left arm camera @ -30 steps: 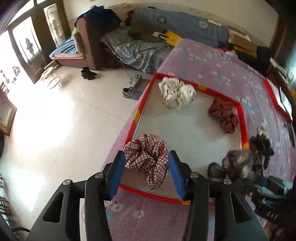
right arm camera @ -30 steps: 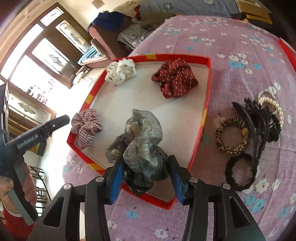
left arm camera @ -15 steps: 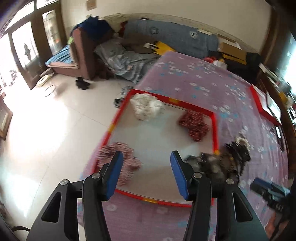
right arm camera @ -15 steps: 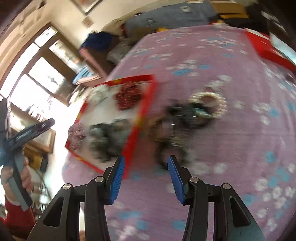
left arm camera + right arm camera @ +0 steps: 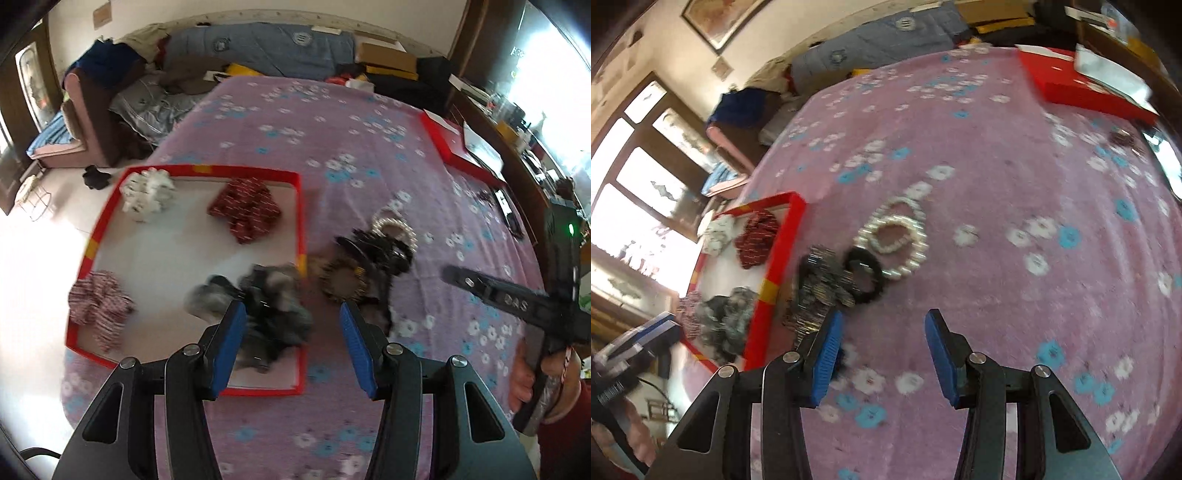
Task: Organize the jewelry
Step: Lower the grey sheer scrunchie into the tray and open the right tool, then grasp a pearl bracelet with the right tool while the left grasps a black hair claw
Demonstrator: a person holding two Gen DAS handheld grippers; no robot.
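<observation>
A red-rimmed tray (image 5: 301, 225) on the purple flowered cloth holds a white scrunchie (image 5: 147, 192), a dark red one (image 5: 243, 208), a plaid one (image 5: 99, 301) and a grey one (image 5: 269, 306). Right of the tray lie a leopard hair tie (image 5: 343, 282), black hair pieces (image 5: 380, 247) and pearl bracelets (image 5: 897, 236). My left gripper (image 5: 291, 347) is open and empty above the tray's near right corner. My right gripper (image 5: 882, 354) is open and empty over the cloth, just short of a black hair tie (image 5: 866, 271). The tray also shows in the right wrist view (image 5: 783, 251).
A red box lid (image 5: 1082, 92) lies at the far right of the cloth. Small dark items (image 5: 509, 210) sit near the right edge. A sofa with bedding (image 5: 258, 48) stands behind. The cloth's left edge drops to the floor (image 5: 37, 258).
My right gripper let go of the grey scrunchie in the tray and swung right over the loose jewelry. My left gripper drew back from the plaid scrunchie and shifted right.
</observation>
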